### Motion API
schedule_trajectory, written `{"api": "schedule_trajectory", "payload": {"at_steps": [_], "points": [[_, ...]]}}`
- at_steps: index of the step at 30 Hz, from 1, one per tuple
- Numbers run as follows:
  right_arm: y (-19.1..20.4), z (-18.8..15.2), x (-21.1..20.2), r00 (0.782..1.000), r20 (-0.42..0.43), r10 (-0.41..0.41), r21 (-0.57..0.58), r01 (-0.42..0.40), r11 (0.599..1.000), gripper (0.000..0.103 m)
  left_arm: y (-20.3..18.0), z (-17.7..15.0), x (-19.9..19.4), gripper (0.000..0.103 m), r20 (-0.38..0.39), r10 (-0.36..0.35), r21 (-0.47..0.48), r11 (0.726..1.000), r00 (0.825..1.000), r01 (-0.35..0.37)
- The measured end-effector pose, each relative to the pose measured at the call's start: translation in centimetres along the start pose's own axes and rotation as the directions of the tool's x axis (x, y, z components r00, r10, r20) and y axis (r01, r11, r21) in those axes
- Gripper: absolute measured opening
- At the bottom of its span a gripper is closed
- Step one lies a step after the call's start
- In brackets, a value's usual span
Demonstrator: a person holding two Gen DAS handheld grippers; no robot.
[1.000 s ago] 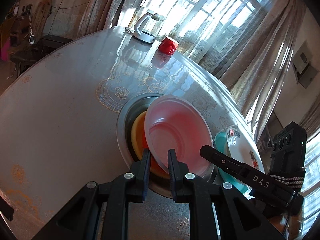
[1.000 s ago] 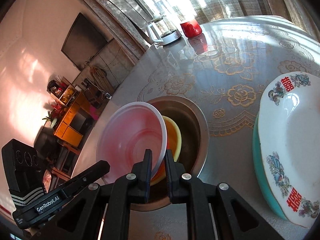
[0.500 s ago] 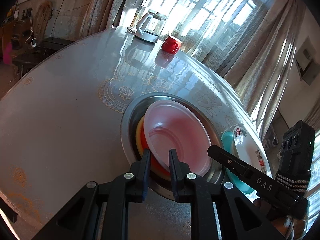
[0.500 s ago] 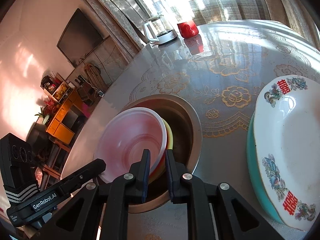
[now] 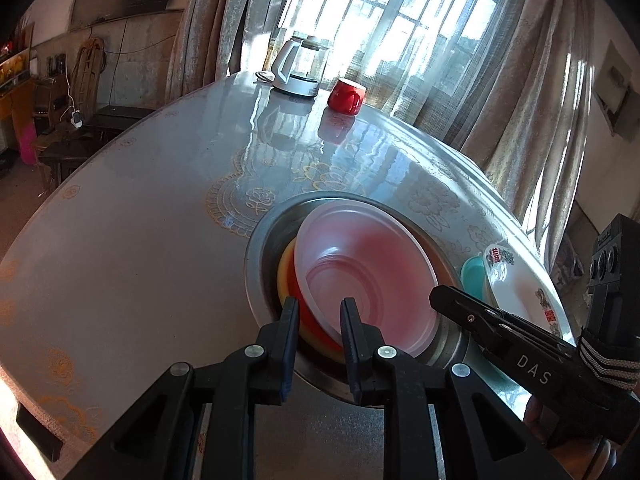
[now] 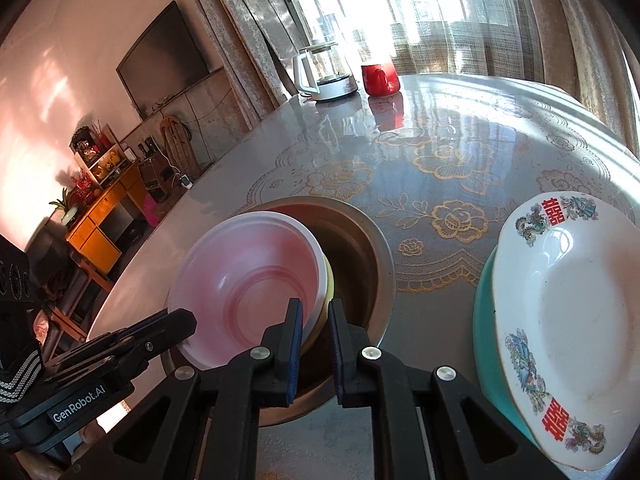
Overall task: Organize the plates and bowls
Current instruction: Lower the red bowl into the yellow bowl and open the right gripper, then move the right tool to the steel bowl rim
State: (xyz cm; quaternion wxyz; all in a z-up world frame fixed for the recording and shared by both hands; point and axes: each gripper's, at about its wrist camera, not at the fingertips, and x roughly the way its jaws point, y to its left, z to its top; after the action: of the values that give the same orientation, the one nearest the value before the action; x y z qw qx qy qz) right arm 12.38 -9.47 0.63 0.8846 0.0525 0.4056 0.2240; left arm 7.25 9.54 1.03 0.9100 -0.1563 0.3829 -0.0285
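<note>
The pink bowl (image 5: 368, 276) now sits lower than a second ago, nested on the orange and yellow bowls (image 5: 290, 280) in the round metal well (image 5: 256, 256) of the table (image 5: 120, 220). The left gripper (image 5: 318, 312) has just been opening, and its jaws stand slightly apart around the near rim. The right gripper (image 6: 316, 316) is still narrowly closed on the opposite rim. The bowl looks placed, with the release half done. The white plate (image 6: 568, 320) waits nearby on a teal dish (image 6: 486, 320).
</note>
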Motion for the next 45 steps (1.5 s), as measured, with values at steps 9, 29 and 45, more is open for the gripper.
{"api": "schedule_trajectory", "payload": {"at_steps": [9, 29, 45], "points": [[-0.5, -0.1, -0.3, 0.999, -0.011, 0.040, 0.042, -0.040, 0.998, 0.016, 0.4, 0.0, -0.9, 0.039, 0.054, 0.067, 0.012, 0.998, 0.996, -0.068], [1.4, -0.4, -0.1, 0.999, 0.010, -0.035, -0.059, 0.036, 0.998, 0.016, 0.1, -0.5, 0.2, 0.038, 0.083, 0.158, 0.065, 0.984, 0.984, -0.163], [0.8, 0.0, -0.2, 0.997, 0.023, -0.078, -0.057, 0.079, 0.995, 0.015, -0.5, -0.5, 0.5, 0.042, 0.085, 0.181, 0.106, 0.976, 0.980, -0.190]]}}
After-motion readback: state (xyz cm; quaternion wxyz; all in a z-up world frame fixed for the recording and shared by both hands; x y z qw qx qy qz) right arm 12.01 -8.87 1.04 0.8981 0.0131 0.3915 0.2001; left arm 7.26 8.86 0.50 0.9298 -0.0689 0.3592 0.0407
